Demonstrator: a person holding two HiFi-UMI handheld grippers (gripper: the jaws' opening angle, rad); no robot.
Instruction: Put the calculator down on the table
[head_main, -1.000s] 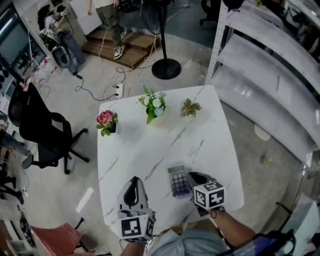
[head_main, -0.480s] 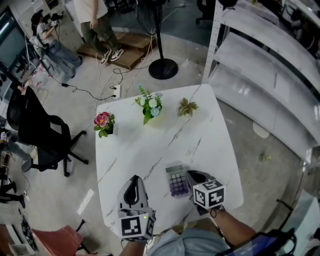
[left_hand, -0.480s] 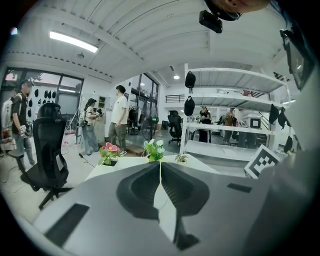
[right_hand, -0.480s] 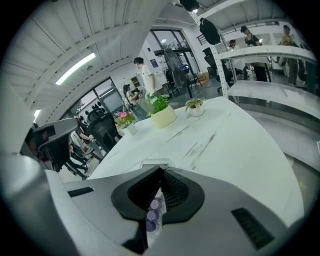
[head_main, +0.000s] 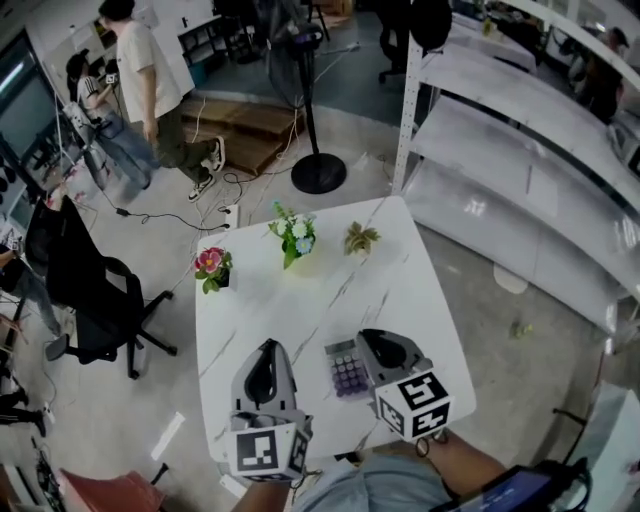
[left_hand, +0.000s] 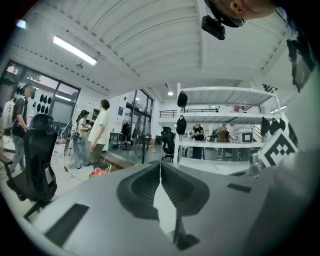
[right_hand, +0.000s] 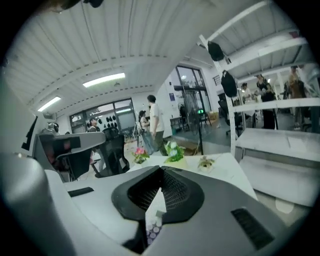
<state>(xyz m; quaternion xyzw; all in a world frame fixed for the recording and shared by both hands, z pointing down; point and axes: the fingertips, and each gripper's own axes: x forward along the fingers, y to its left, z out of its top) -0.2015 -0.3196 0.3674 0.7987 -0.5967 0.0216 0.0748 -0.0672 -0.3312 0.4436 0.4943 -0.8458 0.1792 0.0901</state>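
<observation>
The calculator (head_main: 343, 366), grey with purple keys, lies flat on the white marble table (head_main: 330, 300) near its front edge. My right gripper (head_main: 372, 338) hovers just right of it and above it, jaws shut and empty. In the right gripper view its tips (right_hand: 161, 170) meet, and a strip of the calculator's keys (right_hand: 152, 231) shows below through the slot between the jaws. My left gripper (head_main: 268, 348) is held to the calculator's left, apart from it. Its jaws (left_hand: 160, 165) are shut with nothing between them.
Three small plants stand along the far side: a pink flower pot (head_main: 211, 266), a white-and-blue bouquet (head_main: 293, 235) and a small succulent (head_main: 360, 238). A black office chair (head_main: 90, 290) stands left of the table, metal shelving (head_main: 520, 180) to the right, a fan stand (head_main: 318, 170) behind.
Both grippers have risen, the right one more, lifting clear of the calculator. The calculator stays flat on the table. A person in the background has walked left.
</observation>
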